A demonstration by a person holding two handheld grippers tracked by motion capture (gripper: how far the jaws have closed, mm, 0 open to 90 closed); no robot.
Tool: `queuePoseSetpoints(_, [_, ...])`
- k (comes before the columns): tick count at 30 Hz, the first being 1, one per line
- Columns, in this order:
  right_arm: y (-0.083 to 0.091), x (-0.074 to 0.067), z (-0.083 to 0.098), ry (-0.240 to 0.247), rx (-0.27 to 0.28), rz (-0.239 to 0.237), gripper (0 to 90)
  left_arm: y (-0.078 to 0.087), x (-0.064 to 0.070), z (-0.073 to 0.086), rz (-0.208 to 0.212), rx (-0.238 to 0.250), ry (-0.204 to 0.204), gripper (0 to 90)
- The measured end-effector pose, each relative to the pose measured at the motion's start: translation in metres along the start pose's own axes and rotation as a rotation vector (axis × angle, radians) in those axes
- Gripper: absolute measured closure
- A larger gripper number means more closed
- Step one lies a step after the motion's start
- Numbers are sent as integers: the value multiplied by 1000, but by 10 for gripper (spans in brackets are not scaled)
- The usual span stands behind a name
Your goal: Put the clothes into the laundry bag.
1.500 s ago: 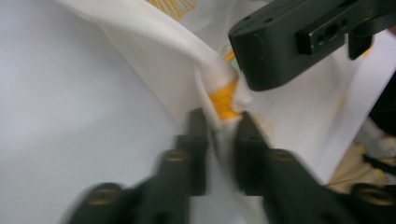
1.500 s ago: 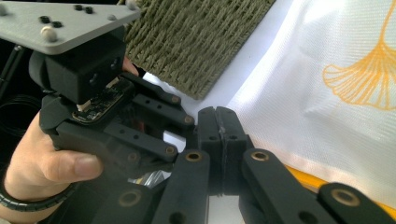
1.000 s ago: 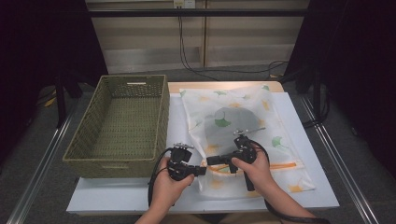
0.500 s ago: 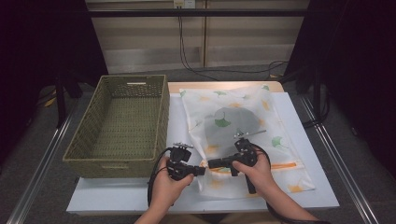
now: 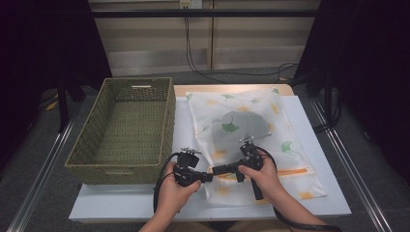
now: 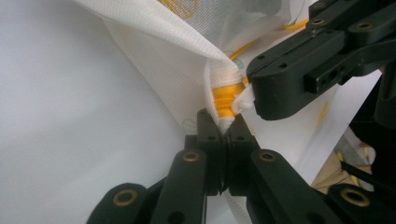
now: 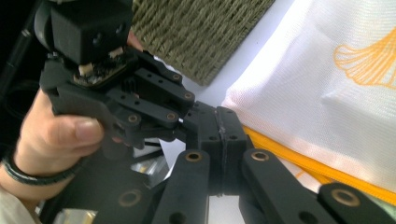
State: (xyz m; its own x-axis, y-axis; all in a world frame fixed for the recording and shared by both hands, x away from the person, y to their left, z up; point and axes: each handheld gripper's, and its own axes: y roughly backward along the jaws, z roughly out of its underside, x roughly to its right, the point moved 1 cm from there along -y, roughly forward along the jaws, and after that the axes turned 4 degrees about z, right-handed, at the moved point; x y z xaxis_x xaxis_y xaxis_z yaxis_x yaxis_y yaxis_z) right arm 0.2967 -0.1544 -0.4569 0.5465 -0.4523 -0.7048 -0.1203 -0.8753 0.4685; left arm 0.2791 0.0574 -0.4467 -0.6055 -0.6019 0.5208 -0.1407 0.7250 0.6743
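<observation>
A white mesh bag [image 5: 251, 121] printed with yellow and green leaves lies on the table, with a grey garment [image 5: 237, 128] inside it. Its orange zipper [image 5: 290, 171] runs along the near edge. My left gripper [image 5: 209, 176] is shut on the bag's left corner, and the bunched end of the zipper [image 6: 226, 98] sits just above its tips [image 6: 223, 123]. My right gripper [image 5: 216, 170] reaches in from the right and meets it tip to tip. Its jaws [image 6: 254, 95] are shut on a small white tab at the zipper's end. In the right gripper view its tips [image 7: 218, 116] are pressed together beside the bag [image 7: 317, 93].
An empty woven green basket [image 5: 167, 121] stands to the left of the bag, and its wall [image 7: 201, 32] is close behind my left gripper. The white table top [image 5: 319, 193] ends just in front of my hands. Cables trail from both grippers.
</observation>
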Motion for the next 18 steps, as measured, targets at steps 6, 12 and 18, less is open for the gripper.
queuePoseSetpoints(6, [3,-3,-2,14,2,9,900,1,0,-2,4,13,-9,852])
queuePoseSetpoints(12, [6,-4,-2,10,14,18,900,3,3,-3,10,20,11,877])
queuePoseSetpoints(18, [11,-1,2,-24,44,-7,900,10,2,-3,13,53,30,881])
